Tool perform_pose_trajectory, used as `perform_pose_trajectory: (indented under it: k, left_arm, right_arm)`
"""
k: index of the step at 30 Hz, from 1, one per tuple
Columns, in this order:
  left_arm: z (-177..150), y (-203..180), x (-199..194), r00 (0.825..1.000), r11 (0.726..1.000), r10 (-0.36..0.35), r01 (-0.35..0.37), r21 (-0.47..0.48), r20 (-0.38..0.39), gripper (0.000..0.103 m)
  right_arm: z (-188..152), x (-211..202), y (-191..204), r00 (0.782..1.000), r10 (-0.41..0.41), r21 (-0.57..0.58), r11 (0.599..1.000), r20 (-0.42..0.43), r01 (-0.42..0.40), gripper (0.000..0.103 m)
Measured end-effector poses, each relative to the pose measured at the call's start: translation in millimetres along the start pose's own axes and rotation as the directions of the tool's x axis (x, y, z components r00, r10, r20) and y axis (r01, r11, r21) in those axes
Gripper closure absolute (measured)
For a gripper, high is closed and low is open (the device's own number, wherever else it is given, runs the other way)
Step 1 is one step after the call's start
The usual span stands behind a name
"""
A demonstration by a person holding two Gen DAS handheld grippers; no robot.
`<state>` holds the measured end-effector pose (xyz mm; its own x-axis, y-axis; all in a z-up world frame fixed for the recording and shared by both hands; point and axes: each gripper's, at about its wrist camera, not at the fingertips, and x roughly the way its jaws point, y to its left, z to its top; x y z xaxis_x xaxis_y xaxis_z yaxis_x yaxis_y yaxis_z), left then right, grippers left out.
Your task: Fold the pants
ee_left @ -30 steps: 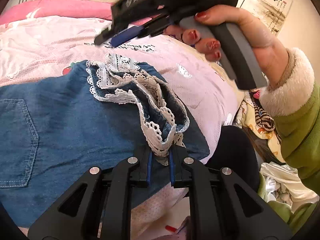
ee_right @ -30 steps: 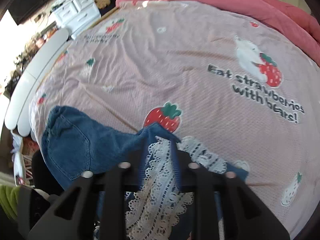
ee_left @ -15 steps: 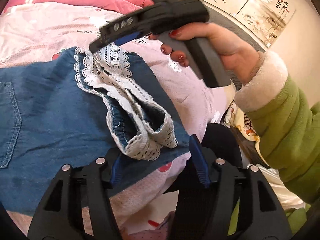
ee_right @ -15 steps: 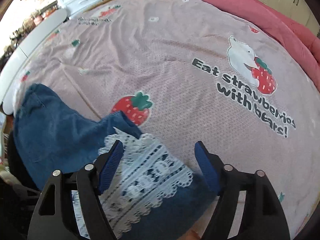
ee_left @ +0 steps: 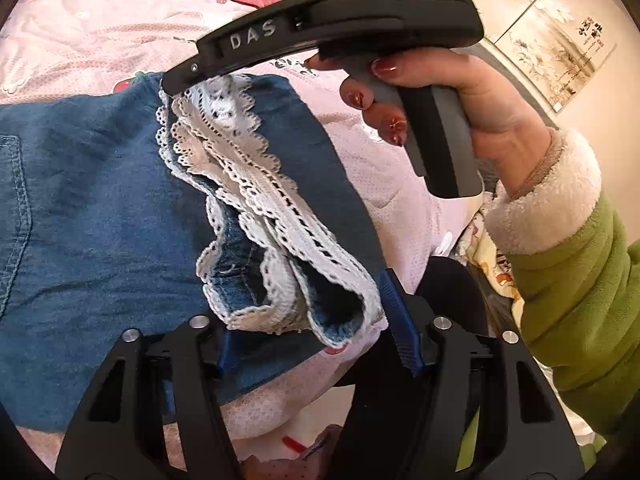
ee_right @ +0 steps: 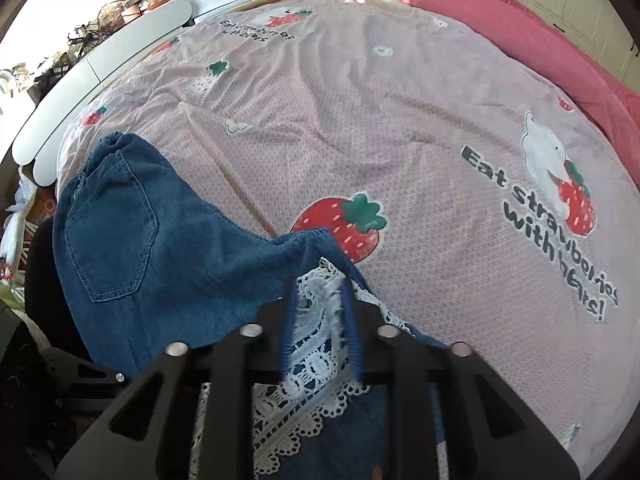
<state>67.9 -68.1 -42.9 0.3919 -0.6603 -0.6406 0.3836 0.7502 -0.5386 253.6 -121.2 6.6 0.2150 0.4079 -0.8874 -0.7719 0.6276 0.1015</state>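
Since earlier, right tool [ee_right: 318,316] seemingly narrowed onto pants [ee_left: 100,208]; left tool [ee_left: 312,344] spread.

Ahead of my right gripper [ee_right: 318,324] the strawberry-print bedspread [ee_right: 360,128] spreads — lace-trimmed denim pants [ee_right: 160,248] lie on it, left.

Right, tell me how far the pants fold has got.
Done: the pants lie on the bedspread, legs seemingly stacked, lace hem layered. In hand: the right gripper is shut on the lace hem; the left gripper is open around its near end. Left: carry the hem to the waistband.
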Motion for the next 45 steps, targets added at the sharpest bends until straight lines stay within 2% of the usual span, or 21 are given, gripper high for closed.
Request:
perform_pose_trajectory:
  k: [3,7,8,10,13,19,25,29,33,35,38,40,41,42,44,45]
  left_arm:
    - [0,3,2,1.0,1.0,-0.002,0.001,-0.012,-0.007,0.061]
    - [-1,5,1,1.0,1.0,0.002,-0.003,-0.016,-0.008,0.068]
    - [-1,4,1,1.0,1.0,0.004,-0.004,-0.014,-0.009,0.072]
    - [0,4,2,1.0,1.0,0.004,-0.004,-0.012,-0.009,0.076]
    - [0,3,0,1.0,1.0,-0.001,0.001,-0.013,-0.01,0.083]
    - [4,0,-7,1.0,1.0,-0.019,0.019,-0.005,0.014,0.084]
    - [4,3,-28,0.998,1.0,0.0,0.001,-0.012,0.063,0.084]
    - [1,19,-38,0.997,0.998,0.036,-0.033,-0.052,0.075,0.084]
    - [-6,47,-34,0.999,0.987,0.013,-0.008,-0.163,0.031,0.084]
    - [-8,51,-33,1.0,0.983,-0.003,0.008,-0.186,0.025,0.084]
    - [-7,48,-34,1.0,0.985,0.002,0.002,-0.17,0.021,0.084]
    - [-9,44,-31,1.0,0.986,0.0,0.002,-0.167,0.015,0.084]
    - [-10,42,-29,1.0,0.986,0.0,0.003,-0.167,0.014,0.084]
    - [-10,41,-29,1.0,0.986,-0.003,0.005,-0.168,0.014,0.084]
    - [-10,39,-31,1.0,0.986,-0.003,0.005,-0.169,0.013,0.083]
    - [-10,42,-33,1.0,0.986,0.0,0.002,-0.167,0.011,0.082]
  right_arm:
    - [-1,-11,-5,0.999,0.015,0.023,1.0,0.043,-0.016,0.044]
    - [-1,2,-1,1.0,-0.01,0.012,1.0,-0.015,0.01,0.044]
    - [-1,10,-1,0.999,-0.024,0.009,1.0,-0.04,0.025,0.046]
    - [-2,20,-2,0.997,-0.047,0.003,0.999,-0.068,0.047,0.066]
    - [-4,16,-3,0.997,-0.061,0.013,0.998,-0.052,0.062,0.081]
    - [-6,-17,-6,0.997,-0.08,0.028,0.996,0.019,0.08,0.083]
    - [9,-34,0,0.996,-0.041,0.042,0.998,0.084,0.038,0.083]
    - [25,-18,13,0.997,-0.037,0.018,0.999,0.07,0.036,0.083]
    - [31,11,19,0.999,-0.044,0.012,0.999,0.016,0.044,0.082]
    - [31,23,21,0.998,-0.057,0.007,0.998,-0.004,0.057,0.08]
    - [32,29,26,0.998,-0.065,-0.005,0.998,-0.003,0.065,0.071]
    - [31,24,26,0.999,-0.051,0.0,0.999,0.012,0.051,0.059]
    - [30,15,24,0.999,-0.033,0.016,0.999,0.039,0.033,0.053]
    - [30,10,22,0.998,-0.026,0.028,0.999,0.058,0.024,0.043]
    - [24,-11,14,0.993,-0.016,0.059,0.998,0.114,0.01,0.04]
    - [21,-21,10,0.991,-0.019,0.07,0.997,0.134,0.01,0.036]
